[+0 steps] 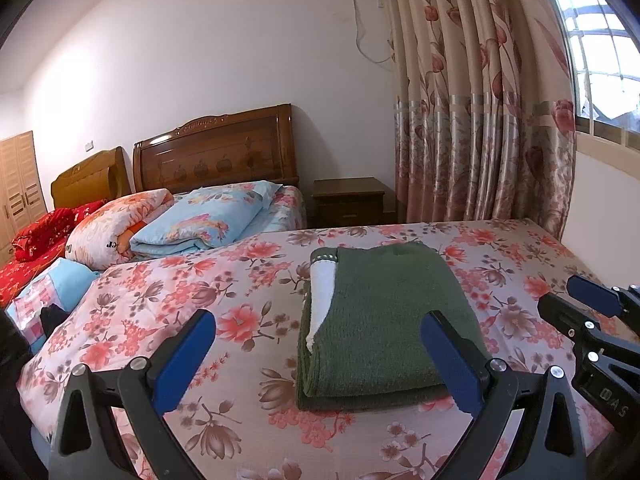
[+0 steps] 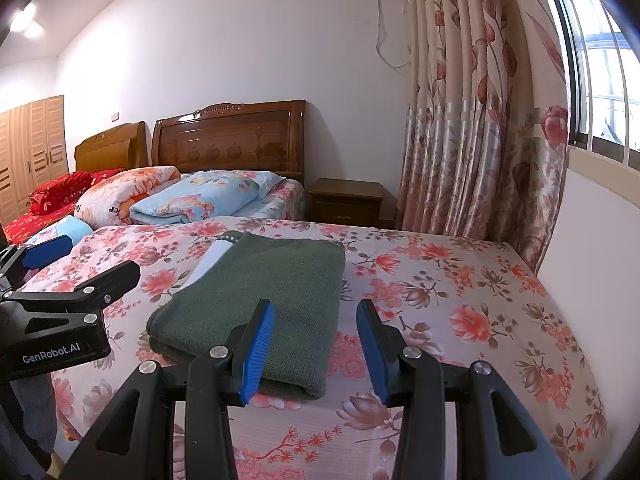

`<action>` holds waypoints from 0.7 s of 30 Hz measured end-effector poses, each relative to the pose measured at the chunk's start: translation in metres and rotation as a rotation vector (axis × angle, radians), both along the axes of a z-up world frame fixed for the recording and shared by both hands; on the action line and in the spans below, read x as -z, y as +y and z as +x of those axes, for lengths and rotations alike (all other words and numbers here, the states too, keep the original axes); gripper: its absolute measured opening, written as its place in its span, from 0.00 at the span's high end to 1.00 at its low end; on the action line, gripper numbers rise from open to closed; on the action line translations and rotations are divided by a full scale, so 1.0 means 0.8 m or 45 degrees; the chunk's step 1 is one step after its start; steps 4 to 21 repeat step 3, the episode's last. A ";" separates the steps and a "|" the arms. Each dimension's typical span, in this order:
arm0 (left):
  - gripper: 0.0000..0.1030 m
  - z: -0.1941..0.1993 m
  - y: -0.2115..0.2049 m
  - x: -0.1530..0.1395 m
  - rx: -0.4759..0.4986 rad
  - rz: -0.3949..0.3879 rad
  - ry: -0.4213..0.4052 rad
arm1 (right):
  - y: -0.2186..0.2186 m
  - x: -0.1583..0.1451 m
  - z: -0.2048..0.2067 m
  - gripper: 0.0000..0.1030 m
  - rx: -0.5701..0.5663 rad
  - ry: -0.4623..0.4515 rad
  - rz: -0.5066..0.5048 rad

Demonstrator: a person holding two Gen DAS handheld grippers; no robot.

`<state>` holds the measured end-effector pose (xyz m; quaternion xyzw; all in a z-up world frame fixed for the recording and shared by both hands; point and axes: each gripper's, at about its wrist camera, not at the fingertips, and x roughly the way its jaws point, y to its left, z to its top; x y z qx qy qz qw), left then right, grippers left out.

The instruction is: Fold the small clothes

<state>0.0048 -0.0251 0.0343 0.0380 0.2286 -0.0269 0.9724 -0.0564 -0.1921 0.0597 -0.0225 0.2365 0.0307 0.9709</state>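
Observation:
A dark green knitted garment [image 1: 384, 320] lies folded into a neat rectangle on the floral bedspread [image 1: 168, 300], with a white inner part [image 1: 322, 292] showing along its left edge. It also shows in the right wrist view [image 2: 272, 300]. My left gripper [image 1: 320, 360] is open and empty, held above the near edge of the garment. My right gripper [image 2: 316, 348] is open and empty, just above the garment's near right corner. Each gripper shows in the other's view: the right one [image 1: 576, 304] and the left one [image 2: 80, 264].
The bed's near edge [image 2: 320, 452] is below the grippers. A second bed with folded quilts [image 1: 192, 220] and a wooden headboard [image 1: 216, 148] stands behind. A nightstand [image 1: 348, 200], floral curtains [image 1: 480, 120] and a wall under a window [image 1: 600, 200] lie at the right.

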 end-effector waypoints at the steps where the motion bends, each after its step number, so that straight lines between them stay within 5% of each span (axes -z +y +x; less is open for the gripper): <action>1: 0.00 0.000 0.000 0.000 -0.001 0.000 -0.005 | 0.000 0.000 0.000 0.58 0.001 0.000 0.001; 21: 0.00 0.002 0.000 0.001 0.011 -0.003 0.003 | 0.000 0.000 0.000 0.58 0.000 0.000 -0.001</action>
